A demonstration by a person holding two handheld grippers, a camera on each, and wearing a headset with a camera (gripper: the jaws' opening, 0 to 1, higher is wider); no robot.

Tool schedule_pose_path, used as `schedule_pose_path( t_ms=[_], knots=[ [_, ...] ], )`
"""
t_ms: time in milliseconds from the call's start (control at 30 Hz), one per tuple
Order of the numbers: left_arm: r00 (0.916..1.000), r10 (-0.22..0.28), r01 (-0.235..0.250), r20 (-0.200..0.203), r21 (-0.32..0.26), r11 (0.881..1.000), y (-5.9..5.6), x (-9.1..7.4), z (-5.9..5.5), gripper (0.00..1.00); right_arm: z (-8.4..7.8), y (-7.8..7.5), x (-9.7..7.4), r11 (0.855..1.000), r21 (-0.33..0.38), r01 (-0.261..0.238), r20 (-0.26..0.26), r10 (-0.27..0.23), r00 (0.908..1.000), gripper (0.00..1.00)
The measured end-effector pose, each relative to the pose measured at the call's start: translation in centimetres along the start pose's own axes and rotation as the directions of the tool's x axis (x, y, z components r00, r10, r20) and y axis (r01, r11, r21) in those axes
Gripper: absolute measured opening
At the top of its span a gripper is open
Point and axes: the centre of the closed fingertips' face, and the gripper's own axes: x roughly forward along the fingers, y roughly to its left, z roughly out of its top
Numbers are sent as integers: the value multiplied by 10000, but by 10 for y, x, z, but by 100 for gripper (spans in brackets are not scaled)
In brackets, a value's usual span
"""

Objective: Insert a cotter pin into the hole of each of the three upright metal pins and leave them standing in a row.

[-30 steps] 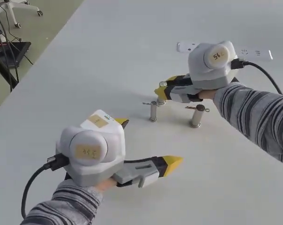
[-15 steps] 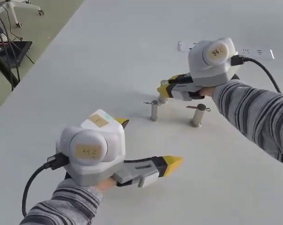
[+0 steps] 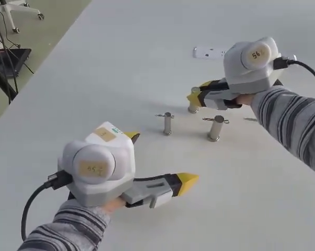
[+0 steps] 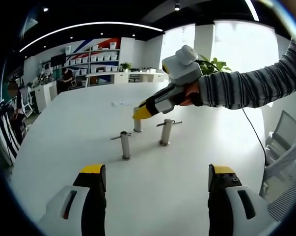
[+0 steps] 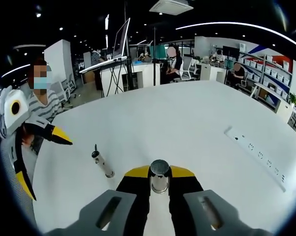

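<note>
Right gripper (image 3: 193, 98) clamped on the far metal pin (image 3: 194, 107); left gripper (image 3: 161, 159) wide open and empty.

In the right gripper view, the yellow tips of the right gripper (image 5: 160, 171) press both sides of the far metal pin (image 5: 159, 180), which stands upright on the white workbench (image 3: 120, 68). Just off those tips towards the left gripper stands the middle pin (image 3: 167, 123), with a cotter pin (image 3: 161, 115) through its head. The third pin (image 3: 216, 129), also crossed by a cotter pin, stands under the right gripper's body. In the left gripper view, the left gripper (image 4: 157, 170) has its jaws far apart, with all three pins well ahead of them. A power strip (image 3: 209, 52) lies beyond the right gripper.
</note>
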Motion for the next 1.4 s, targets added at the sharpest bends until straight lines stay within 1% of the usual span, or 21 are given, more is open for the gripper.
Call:
schedule_pose_path(
  t_ms=[133, 200, 300, 467, 567, 633, 733, 800, 867, 967, 1067, 1133, 1233, 1300, 1400],
  knots=[
    [10000, -15, 15, 0, 44, 10000, -2, -1, 1, 85, -9, -12, -17, 9991, 271, 315, -5, -315, 9995, 8],
    [10000, -43, 43, -15, 64, 10000, -3, 0, 1, 85, -13, -15, -24, 9985, 351, 426, -21, -426, 9991, 8],
    [9999, -81, 82, -61, 132, 9999, -5, -1, 2, 84, -23, -24, -37, 9969, 485, 620, -100, -616, 9981, 8],
    [10000, -25, 25, 6, 132, 9999, -3, -3, 5, 84, -36, -26, -57, 9941, 684, 837, -196, -825, 9964, 8],
    [10000, -11, 11, 36, 105, 9999, -3, -4, 6, 84, -45, -29, -68, 9936, 704, 879, -259, -863, 9959, 8],
    [10000, 5, -6, 37, 110, 9999, -3, -4, 6, 84, -50, -28, -73, 9939, 650, 887, -305, -869, 9958, 8],
    [10000, -17, 17, -18, 160, 9999, -4, -5, 6, 84, -55, -24, -82, 9935, 725, 878, -331, -856, 9958, 8],
    [10000, -29, 29, -18, 200, 9998, -5, -6, 6, 84, -58, -28, -86, 9947, 648, 801, -311, -782, 9965, 8],
    [10000, -34, 34, -16, 211, 9998, -5, -6, 6, 84, -59, -21, -91, 9963, 546, 660, -296, -644, 9975, 8],
    [10000, -76, 75, 57, 182, 9998, -7, -8, 8, 84, -61, -10, -97, 9992, 95, 390, -305, -387, 9988, 8],
    [10000, -51, 51, 14, 264, 9996, -6, -9, 7, 84, -63, -1, -101, 9997, -173, 197, -375, -203, 9991, 8],
    [10000, -36, 35, 30, 285, 9996, -5, -10, 8, 84, -63, 5, -104, 9998, -212, 64, -378, -72, 9993, 8],
    [10000, -56, 55, 56, 309, 9995, -5, -12, 8, 85, -63, 16, -107, 9994, -193, -281, -272, 276, 9992, 8],
    [10000, -54, 53, 18, 364, 9993, -5, -13, 7, 85, -64, 23, -109, 9979, -412, -494, -305, 482, 9984, 8],
    [10000, -59, 58, 27, 370, 9993, -6, -14, 7, 85, -66, 34, -110, 9951, -543, -824, -371, 805, 9961, 8]
  ],
)
